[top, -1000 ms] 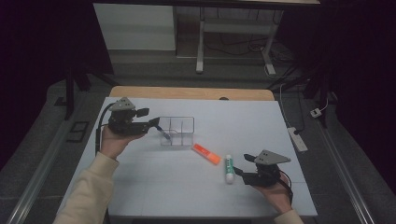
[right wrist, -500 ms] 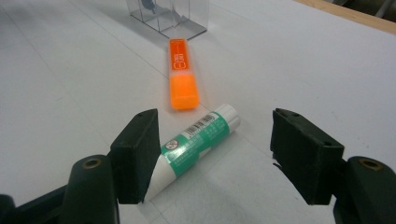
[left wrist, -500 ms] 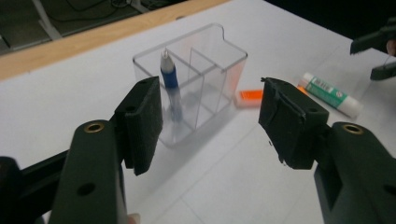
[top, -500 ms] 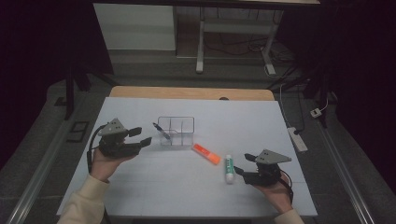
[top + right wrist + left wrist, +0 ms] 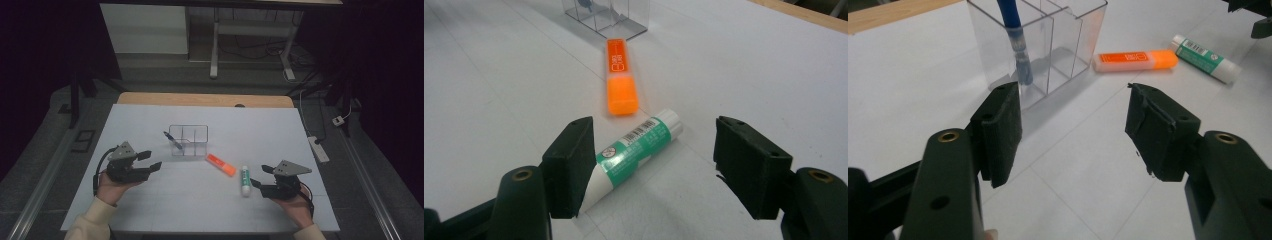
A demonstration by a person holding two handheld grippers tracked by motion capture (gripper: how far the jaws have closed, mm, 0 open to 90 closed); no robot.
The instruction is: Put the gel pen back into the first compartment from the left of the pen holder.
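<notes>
A clear divided organizer (image 5: pixel 188 140) stands mid-table with a blue pen (image 5: pixel 172 140) leaning in its left compartment. To its right lie an orange highlighter (image 5: pixel 221 164) and a green-and-white glue stick (image 5: pixel 245 180). My left gripper (image 5: pixel 151 160) rests low, left of the organizer, open and empty. In the left gripper view its jaws (image 5: pixel 1073 120) face the organizer (image 5: pixel 1068 35) and pen (image 5: pixel 1015 35). My right gripper (image 5: pixel 260 176) sits just right of the glue stick, open. In the right gripper view the glue stick (image 5: pixel 639 147) lies between the jaws (image 5: pixel 654 160), unpressed, with the highlighter (image 5: pixel 620 80) beyond.
The white table top (image 5: pixel 150 210) has a wooden strip (image 5: pixel 205 99) along its far edge. A power strip (image 5: pixel 318 149) lies on the floor off the right edge. Dark floor and a desk frame lie beyond.
My left hand has come down and back from the organizer toward the front left of the table. The pen stays in the organizer. The right hand has kept still.
</notes>
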